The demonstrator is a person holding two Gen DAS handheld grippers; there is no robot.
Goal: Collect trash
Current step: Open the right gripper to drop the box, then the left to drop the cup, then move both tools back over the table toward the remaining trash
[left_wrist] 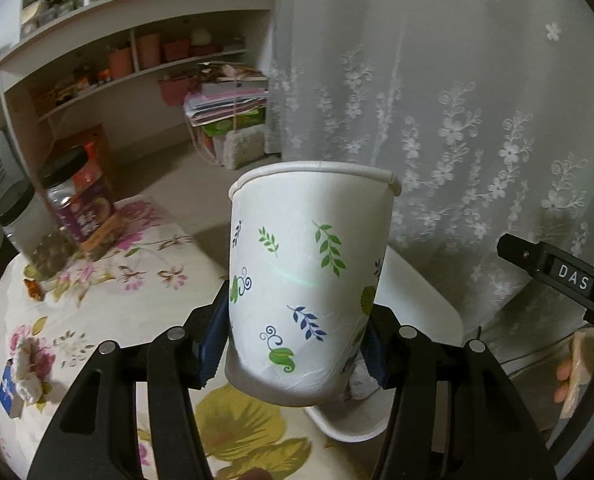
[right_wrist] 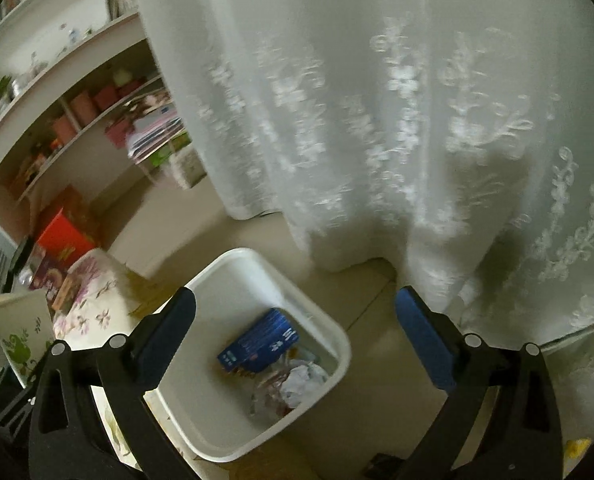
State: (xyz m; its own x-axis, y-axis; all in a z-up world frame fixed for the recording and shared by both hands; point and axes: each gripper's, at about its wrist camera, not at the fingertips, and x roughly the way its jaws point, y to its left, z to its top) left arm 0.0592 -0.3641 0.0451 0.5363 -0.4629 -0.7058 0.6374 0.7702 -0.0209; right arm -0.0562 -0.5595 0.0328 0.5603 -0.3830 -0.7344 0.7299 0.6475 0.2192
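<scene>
Plainly, with the left gripper (left_wrist: 297,340) clamping the white leaf-printed paper cup (left_wrist: 309,280) near its base beside the white plastic bin (right_wrist: 329,364), and the right gripper (right_wrist: 297,332) wide and empty above it, a crushing or early-released cup could miss.

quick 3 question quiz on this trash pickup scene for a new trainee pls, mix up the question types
1. True or false: the left claw is clamped on a paper cup printed with leaves.
2. What sits under the open right claw?
A. a white bin holding a blue box and crumpled paper
B. a glass jar
C. a stack of books
3. Fill in: on the floral tablecloth, behind the cup to its left, stand two jars with ____ lids.

Key
1. true
2. A
3. black
</scene>
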